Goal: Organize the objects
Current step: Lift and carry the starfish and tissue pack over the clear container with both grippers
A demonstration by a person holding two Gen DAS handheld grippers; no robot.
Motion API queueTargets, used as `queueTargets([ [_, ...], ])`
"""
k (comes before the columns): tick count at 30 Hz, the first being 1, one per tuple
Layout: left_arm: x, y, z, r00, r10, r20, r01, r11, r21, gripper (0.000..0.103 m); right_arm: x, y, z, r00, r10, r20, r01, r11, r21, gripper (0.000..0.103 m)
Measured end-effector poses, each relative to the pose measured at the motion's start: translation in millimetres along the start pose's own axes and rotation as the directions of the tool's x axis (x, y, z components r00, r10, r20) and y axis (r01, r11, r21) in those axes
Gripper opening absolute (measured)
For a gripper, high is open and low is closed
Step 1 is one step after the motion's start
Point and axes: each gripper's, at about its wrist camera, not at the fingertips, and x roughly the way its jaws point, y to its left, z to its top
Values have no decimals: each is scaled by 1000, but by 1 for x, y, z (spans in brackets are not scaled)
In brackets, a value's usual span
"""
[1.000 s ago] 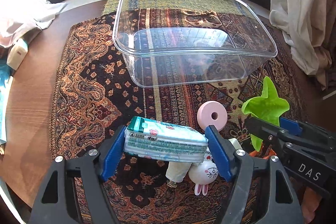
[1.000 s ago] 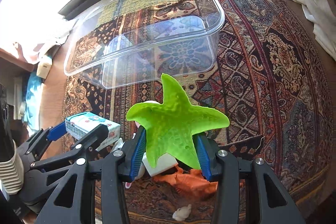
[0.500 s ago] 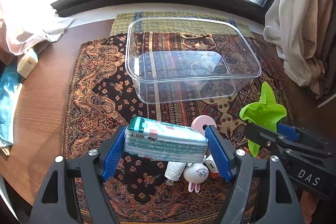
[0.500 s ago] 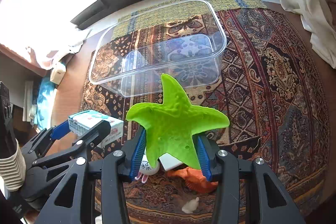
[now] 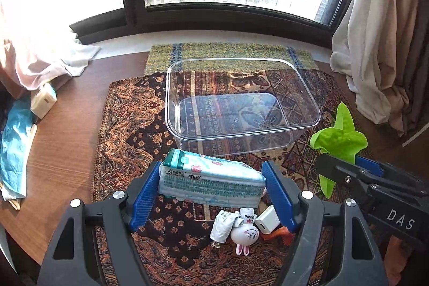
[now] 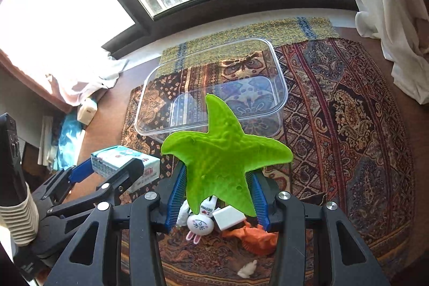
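We have the left gripper point(image 5: 211, 195) clamped on a tissue pack point(image 5: 210, 184) and the right gripper point(image 6: 218, 195) clamped on a green starfish point(image 6: 222, 157), both held above the rug short of the clear bin point(image 5: 241, 101). The bin is empty, so nothing is sorted yet, and a bunny toy point(image 5: 244, 232), white charger point(image 5: 266, 219) and orange toy point(image 6: 252, 237) lie on the rug.

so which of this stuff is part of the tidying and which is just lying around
Part of the job:
- tissue pack, in left gripper
- green starfish, in right gripper
- clear bin
- bunny toy
- white charger

Lying about:
- curtain
- white cloth
- blue bag
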Motion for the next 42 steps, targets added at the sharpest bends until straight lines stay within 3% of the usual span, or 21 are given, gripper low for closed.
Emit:
queueTargets([
  [23,-6,2,53,995,-33,91,28,998,56,75,-4,7,51,999,4,35,-4,1000,-2,46],
  [42,31,2,86,997,-39,64,32,994,104,75,35,-5,89,999,-8,-32,9,1000,29,46],
])
